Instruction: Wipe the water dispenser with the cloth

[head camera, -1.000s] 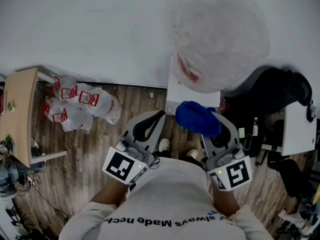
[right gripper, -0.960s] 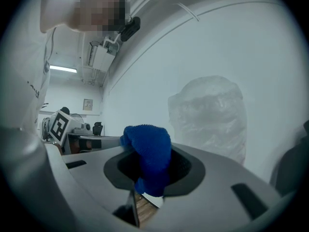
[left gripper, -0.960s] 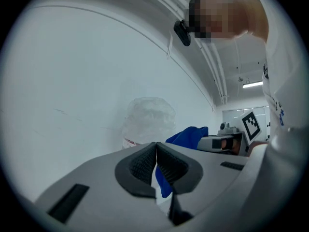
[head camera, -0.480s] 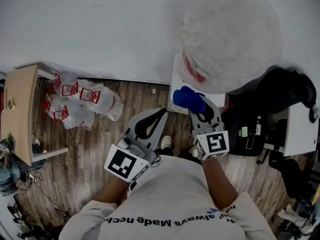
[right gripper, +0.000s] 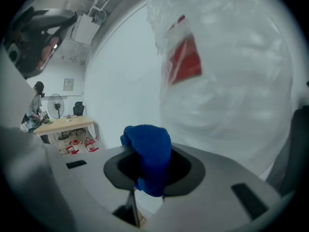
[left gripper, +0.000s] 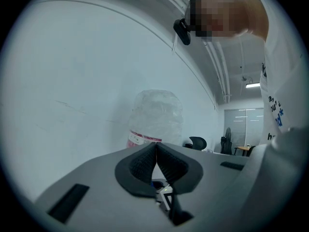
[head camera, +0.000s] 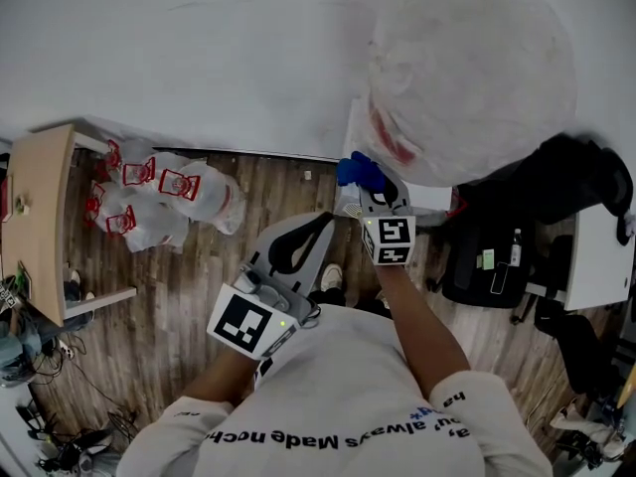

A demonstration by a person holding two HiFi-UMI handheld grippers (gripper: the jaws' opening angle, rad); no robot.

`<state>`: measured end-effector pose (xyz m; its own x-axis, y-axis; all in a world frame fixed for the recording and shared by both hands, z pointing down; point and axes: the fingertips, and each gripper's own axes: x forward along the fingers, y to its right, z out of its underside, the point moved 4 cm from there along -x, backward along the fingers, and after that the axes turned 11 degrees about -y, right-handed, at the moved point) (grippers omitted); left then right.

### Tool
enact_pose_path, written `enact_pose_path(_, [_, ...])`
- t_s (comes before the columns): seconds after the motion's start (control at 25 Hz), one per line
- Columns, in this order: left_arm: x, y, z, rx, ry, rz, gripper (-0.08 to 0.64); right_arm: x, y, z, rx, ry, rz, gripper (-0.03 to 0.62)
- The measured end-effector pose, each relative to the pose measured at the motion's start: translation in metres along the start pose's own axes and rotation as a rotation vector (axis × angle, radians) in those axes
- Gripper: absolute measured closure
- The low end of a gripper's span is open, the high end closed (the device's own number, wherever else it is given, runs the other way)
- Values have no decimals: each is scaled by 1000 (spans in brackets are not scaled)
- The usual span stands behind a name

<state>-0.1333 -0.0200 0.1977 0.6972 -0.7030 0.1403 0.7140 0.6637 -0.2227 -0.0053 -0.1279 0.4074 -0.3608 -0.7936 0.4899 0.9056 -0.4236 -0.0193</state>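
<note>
Currently, one blue cloth [head camera: 356,170] is clamped between the jaws of the right gripper [head camera: 373,192] and held up close to the white water dispenser [head camera: 425,197], just below its single plastic-wrapped bottle [head camera: 467,78]. The left gripper [left gripper: 156,151] is held lower, jaws pressed together on nothing.
</note>
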Motion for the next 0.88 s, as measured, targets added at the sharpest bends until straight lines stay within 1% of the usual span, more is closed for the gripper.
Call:
enact_pose_path(0.2, [-1, -1, 0, -4, -5, -4, 540, 38, 1, 25, -20, -78, 52, 491])
enact_pose_path(0.36, [-3, 0, -1, -3, -3, -9, 540, 58, 3, 40, -52, -146, 78, 491])
enact_pose_path(0.56, [-6, -2, 2, -3, -11, -19, 540, 75, 7, 56, -61, -229, 82, 494])
enact_pose_path(0.76, [-7, -1, 3, -8, -12, -19, 540, 84, 4, 60, -109, -344, 78, 494])
enact_pose_path(0.88, [-8, 0, 2, -4, -11, -18, 540, 86, 3, 62, -122, -382, 75, 494])
